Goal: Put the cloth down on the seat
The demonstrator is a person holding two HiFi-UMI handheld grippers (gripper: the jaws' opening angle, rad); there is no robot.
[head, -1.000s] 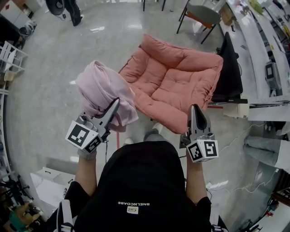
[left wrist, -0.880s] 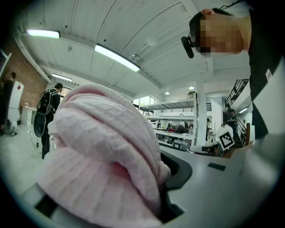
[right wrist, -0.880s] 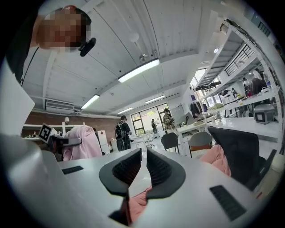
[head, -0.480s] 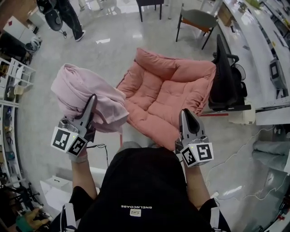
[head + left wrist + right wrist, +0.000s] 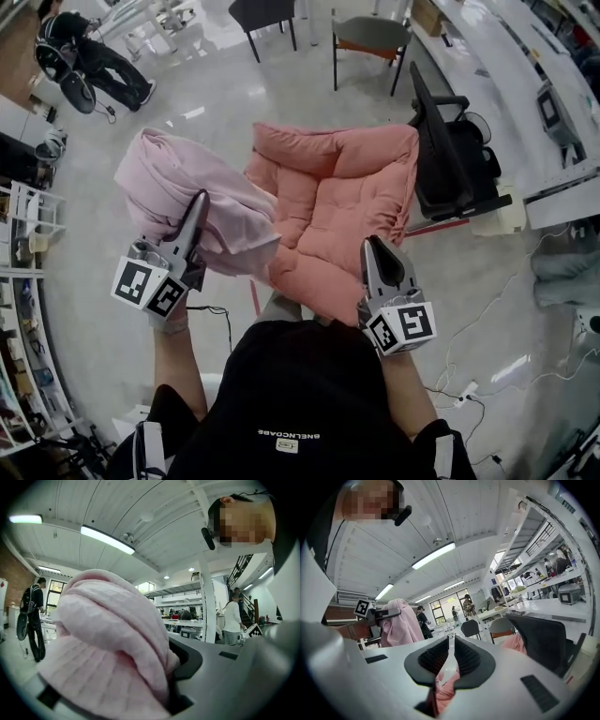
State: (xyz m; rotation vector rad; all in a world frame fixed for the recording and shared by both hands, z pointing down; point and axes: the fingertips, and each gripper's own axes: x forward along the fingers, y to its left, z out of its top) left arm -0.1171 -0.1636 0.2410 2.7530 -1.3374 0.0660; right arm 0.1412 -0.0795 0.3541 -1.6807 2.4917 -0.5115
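Cloth (image 5: 169,178), pale pink and bunched, is held up in the air by the seat's (image 5: 347,202) left edge. The left gripper (image 5: 201,199) has its jaws clamped tight on the folds. The right gripper (image 5: 373,246) hovers over the seat's near edge, its jaws all but together and holding nothing. Bare floor (image 5: 216,103) lies left of the seat, and a black chair (image 5: 450,159) stands close at its right edge.

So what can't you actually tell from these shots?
Left gripper view: the cloth drapes over the left gripper, hiding one jaw and the pinch point.
Head view: the bunched cloth covers part of the seat's left edge; the right gripper overlaps its near edge.
Right gripper view: only slivers of the seat show past the jaws and a black chair.
Any view: garment or blanket? Too bunched to tell.
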